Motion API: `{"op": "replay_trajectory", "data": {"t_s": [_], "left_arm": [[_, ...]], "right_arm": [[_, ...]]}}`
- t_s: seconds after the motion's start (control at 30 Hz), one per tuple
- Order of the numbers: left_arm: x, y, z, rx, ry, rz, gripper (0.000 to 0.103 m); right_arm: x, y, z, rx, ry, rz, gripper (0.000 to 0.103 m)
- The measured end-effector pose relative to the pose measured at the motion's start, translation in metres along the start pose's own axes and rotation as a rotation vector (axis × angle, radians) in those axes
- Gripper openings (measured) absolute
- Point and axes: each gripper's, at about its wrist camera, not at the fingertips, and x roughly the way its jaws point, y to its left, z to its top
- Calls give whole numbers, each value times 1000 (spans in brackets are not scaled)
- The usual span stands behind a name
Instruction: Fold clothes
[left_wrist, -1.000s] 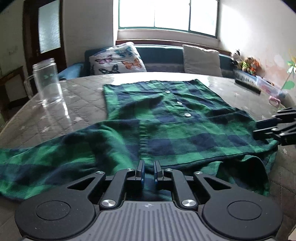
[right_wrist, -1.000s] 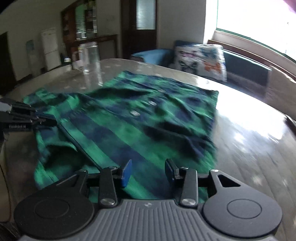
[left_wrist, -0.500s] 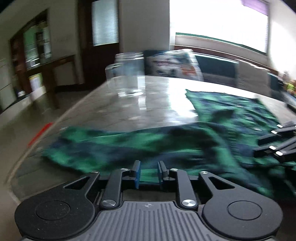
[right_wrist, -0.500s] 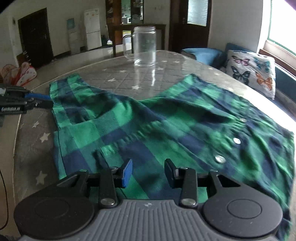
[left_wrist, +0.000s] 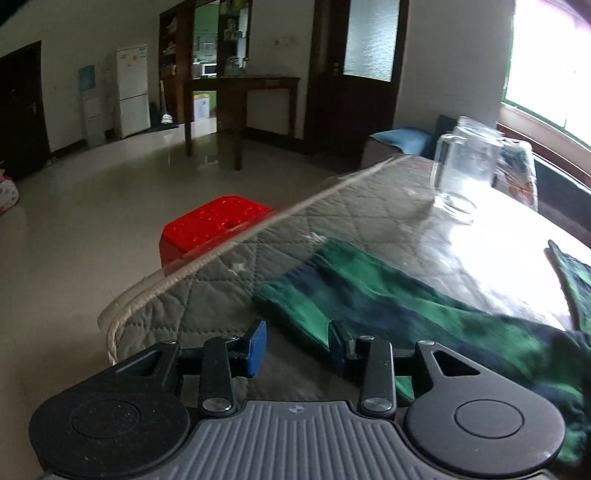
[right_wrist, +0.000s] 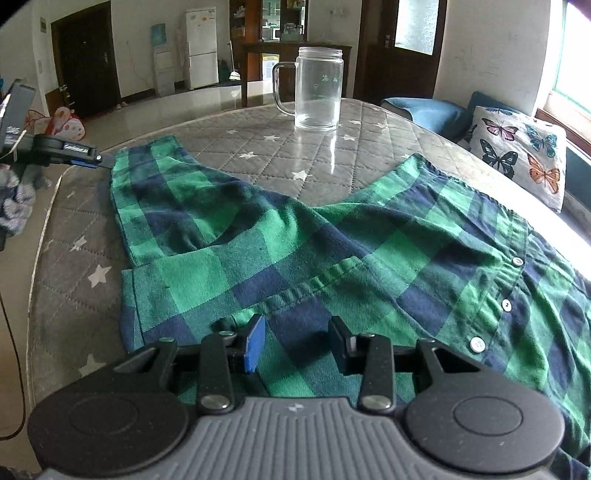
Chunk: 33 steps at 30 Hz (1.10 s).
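The plaid shirt is soft and limp; grip its sleeve cuff. Left gripper fingers are opening and empty; right gripper is part-open and empty.

Bright light comes from the window to the right of the jaws. The table shines white. Picture edges bend and go dark.

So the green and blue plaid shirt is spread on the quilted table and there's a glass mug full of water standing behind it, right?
Not quite: the glass mug is empty, as the right wrist view shows clearly. The rest holds: the green and blue plaid shirt is spread on the quilted table, and the mug stands behind it.
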Motion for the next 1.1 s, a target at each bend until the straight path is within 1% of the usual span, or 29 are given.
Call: {"op": "replay_trajectory", "data": {"t_s": [0.07, 0.1, 0.13, 0.2, 0.23, 0.3, 0.37, 0.43, 0.57, 0.67, 0.73, 0.83, 0.93, 1.1], "left_arm": [[9, 5, 4, -25, 17, -1, 37], [12, 7, 5, -29, 16, -2, 30], [14, 9, 7, -31, 12, -4, 18], [16, 10, 9, -22, 7, -1, 9], [17, 11, 10, -19, 4, -7, 6], [18, 11, 15, -8, -4, -5, 4], [16, 11, 25, -3, -35, 1, 4], [8, 10, 39, -5, -77, -9, 4], [-7, -4, 63, 42, -148, -22, 4], [-18, -19, 75, 69, -191, -40, 4], [-28, -28, 79, 68, -218, -67, 4], [-56, -44, 82, 94, -276, -125, 4], [-84, -66, 84, 126, -322, -186, 4], [-136, -119, 77, 214, -406, -319, 4]], "right_arm": [[1, 0, 1, 1, 0, -1, 38], [1, 1, 1, 0, 0, -2, 38], [1, 1, 2, -3, 1, -3, 38], [2, 2, 2, -7, 2, -5, 38], [2, 2, 2, -7, 2, -6, 38], [2, 3, 3, -11, 4, -8, 38], [1, 4, 4, -16, 1, -12, 38], [-2, 4, 6, -21, -12, -16, 39], [-5, 9, 12, -11, -42, 15, 39], [3, 20, 13, -41, -34, 36, 39], [9, 26, 12, -56, -29, 39, 39], [11, 30, 12, -63, -32, 42, 39], [-1, 26, 12, -45, -51, 49, 39], [-33, 7, 4, 5, -89, 20, 39]]}}
